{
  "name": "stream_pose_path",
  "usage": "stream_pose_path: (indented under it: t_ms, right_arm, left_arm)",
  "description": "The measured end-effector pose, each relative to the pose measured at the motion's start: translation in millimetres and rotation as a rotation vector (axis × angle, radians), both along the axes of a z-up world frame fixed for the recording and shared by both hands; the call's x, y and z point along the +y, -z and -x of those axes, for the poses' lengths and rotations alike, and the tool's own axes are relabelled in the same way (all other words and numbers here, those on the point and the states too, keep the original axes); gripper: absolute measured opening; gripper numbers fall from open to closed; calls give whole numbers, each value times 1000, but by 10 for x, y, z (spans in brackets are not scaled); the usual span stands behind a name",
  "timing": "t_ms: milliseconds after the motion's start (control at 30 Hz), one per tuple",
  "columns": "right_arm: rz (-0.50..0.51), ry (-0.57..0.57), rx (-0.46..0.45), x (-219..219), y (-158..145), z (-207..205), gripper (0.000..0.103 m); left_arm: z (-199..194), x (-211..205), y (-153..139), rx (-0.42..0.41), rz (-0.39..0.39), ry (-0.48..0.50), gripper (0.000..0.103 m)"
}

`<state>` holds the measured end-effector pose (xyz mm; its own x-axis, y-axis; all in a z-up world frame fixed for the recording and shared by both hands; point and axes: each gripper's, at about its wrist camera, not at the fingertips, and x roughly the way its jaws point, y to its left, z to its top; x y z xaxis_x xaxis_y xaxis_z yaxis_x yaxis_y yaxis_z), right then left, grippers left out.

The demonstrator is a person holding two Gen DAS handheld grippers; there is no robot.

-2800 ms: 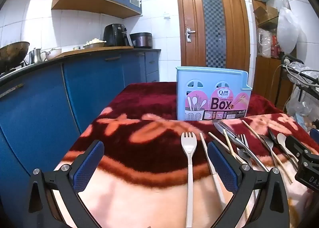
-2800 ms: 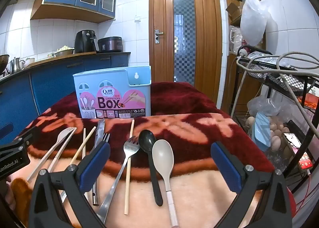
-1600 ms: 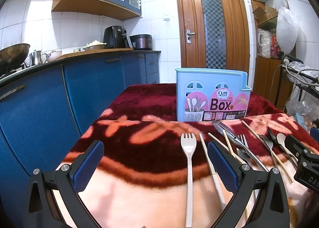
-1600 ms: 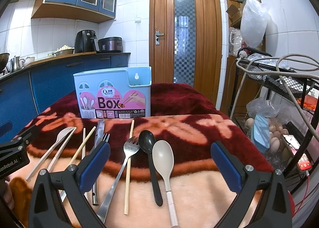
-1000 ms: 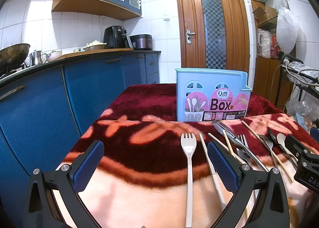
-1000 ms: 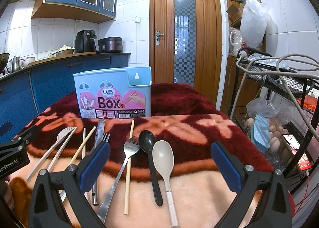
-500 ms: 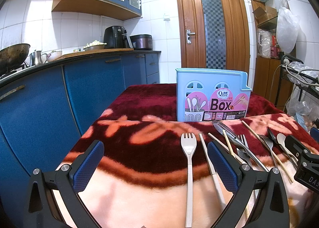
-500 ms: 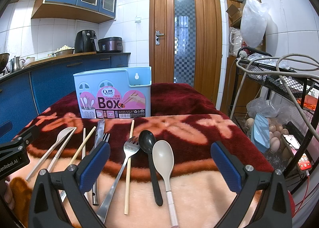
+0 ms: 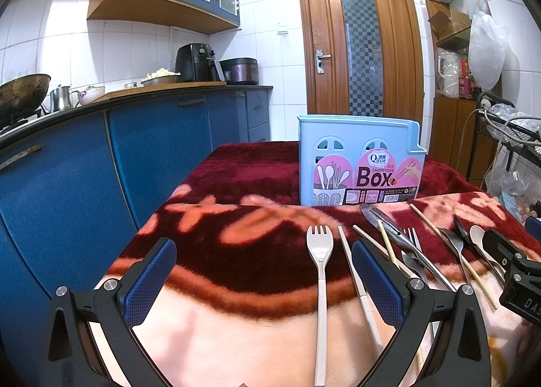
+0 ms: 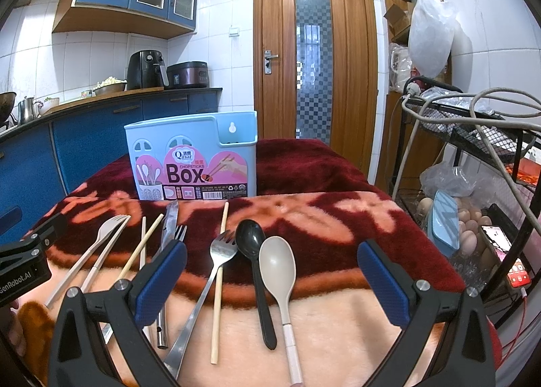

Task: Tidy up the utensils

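A light blue chopstick box (image 9: 360,164) (image 10: 194,159) stands upright at the back of the blanket-covered table. Several utensils lie in a row in front of it: a beige fork (image 9: 319,251) (image 10: 108,230), chopsticks (image 9: 355,272) (image 10: 143,251), a steel knife (image 10: 167,245), a steel fork (image 10: 221,251), a black spoon (image 10: 252,241) and a beige spoon (image 10: 277,268). My left gripper (image 9: 263,280) is open and empty, low over the table's left front. My right gripper (image 10: 272,280) is open and empty, above the spoons and steel fork.
A red and peach blanket (image 9: 236,218) covers the table. Blue kitchen cabinets (image 9: 84,167) run along the left. A wire rack with cables, eggs and a phone (image 10: 473,218) stands to the right. A wooden door (image 10: 314,59) is behind.
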<state>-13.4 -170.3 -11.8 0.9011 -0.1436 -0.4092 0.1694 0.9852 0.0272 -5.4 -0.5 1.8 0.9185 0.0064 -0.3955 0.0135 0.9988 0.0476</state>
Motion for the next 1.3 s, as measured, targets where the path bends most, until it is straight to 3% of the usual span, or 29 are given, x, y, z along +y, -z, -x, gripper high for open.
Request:
stream_pose_path:
  t_ms: [367,533,733,967,1033,1100,1300]
  right_arm:
    - [-11,-9,10,-41,-21,9,103]
    - [-41,-54,69,-38,4,-70,103]
    - [-12,-148,213,9,-101,-126,103]
    - [-1,-212,424,-121,-225,-315,103]
    - [-9,-232,500,-163,-251,-372,99]
    - [-6,-240,549,-192,-256,-409,92]
    - [-39,-243,725,-246,-166,-524,78]
  left_arm:
    - [-67,33,-21,37,9,16,103]
    - [-131,56,-69,65,-5,13,103]
    - [-261,98,-229,144,-40,53,103]
    - [-491,106,-338,311,-72,129,103]
    - [-554,51,-315,370,-102,181,103]
    - [-602,-28,-260,425,-143,218,99]
    - [-762,-172,-94,582,-169,283,69]
